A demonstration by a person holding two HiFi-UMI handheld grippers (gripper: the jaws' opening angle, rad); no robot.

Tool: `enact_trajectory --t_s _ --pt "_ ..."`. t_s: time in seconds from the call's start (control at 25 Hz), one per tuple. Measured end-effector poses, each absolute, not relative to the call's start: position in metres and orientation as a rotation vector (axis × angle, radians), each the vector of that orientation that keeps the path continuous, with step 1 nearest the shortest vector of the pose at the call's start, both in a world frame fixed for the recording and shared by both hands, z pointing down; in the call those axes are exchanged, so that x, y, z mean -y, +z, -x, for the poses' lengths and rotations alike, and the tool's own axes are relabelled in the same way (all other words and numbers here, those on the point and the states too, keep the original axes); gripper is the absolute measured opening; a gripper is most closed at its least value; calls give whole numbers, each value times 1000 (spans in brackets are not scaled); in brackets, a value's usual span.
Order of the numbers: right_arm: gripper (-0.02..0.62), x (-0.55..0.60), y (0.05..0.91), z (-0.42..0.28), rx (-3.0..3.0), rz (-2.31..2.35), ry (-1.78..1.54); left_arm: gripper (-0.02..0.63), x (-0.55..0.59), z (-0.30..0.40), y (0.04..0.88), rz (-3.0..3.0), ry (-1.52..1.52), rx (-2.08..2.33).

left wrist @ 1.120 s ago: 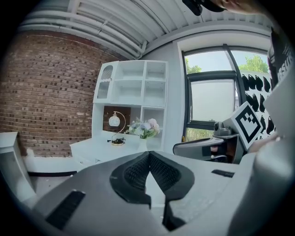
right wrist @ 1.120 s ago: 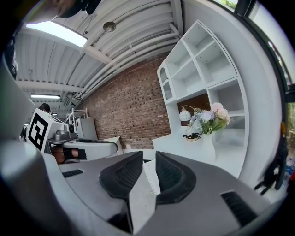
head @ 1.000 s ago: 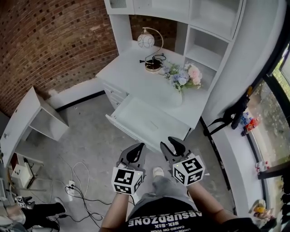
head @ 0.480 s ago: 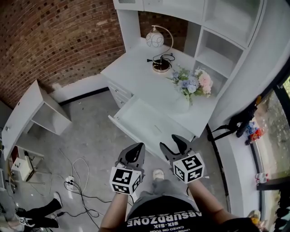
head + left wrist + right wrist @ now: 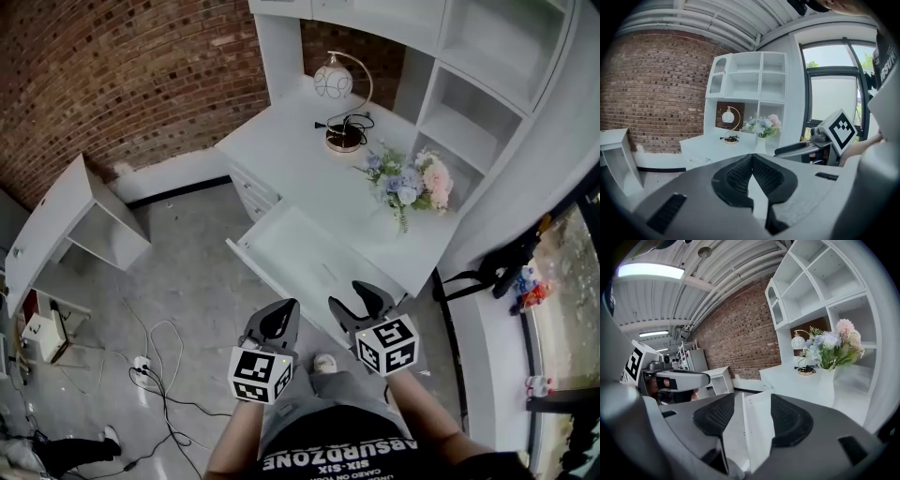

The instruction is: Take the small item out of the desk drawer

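1. At the front edge of the white bench (image 5: 291,155), the drawer (image 5: 298,246) stands pulled out, and the head view looks straight down onto its floor.
2. The small item (image 5: 329,272) shows only as a faint pale mark on the drawer floor, near its middle. Its kind cannot be told. Neither tongs touches it.
3. The left tongs (image 5: 281,307) is held over the room's floor (image 5: 178,281), short of the drawer's front wall. Its jaws meet at the tips and nothing lies between them.
4. The right tongs (image 5: 347,293) is just beside the left, close to the right-hand end of the drawer's front wall.
5. The right tongs' jaws have just been opening and stand wide apart. In the right gripper view a white drawer panel shows through the gap, beyond the pads, which press on nothing.
6. On the bench top, a globe lamp (image 5: 336,84) stands toward the back edge. A vase of flowers (image 5: 412,183) stands near the back right corner, beside the shelves (image 5: 478,94).
7. A brick wall (image 5: 122,75) runs behind the bench, and cables (image 5: 159,361) lie on the floor.
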State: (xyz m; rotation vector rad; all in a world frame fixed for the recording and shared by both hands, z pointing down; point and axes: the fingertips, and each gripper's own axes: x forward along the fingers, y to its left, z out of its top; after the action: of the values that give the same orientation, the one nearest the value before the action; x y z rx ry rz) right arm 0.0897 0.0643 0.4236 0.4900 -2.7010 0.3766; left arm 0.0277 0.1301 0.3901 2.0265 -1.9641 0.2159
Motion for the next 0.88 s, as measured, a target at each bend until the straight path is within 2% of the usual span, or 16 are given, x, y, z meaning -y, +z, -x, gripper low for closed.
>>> enact_trajectory --t_s 0.88 --pt "219 -3 505 -33 2486 -494 454 6 -52 37 440 -2074 354 1742"
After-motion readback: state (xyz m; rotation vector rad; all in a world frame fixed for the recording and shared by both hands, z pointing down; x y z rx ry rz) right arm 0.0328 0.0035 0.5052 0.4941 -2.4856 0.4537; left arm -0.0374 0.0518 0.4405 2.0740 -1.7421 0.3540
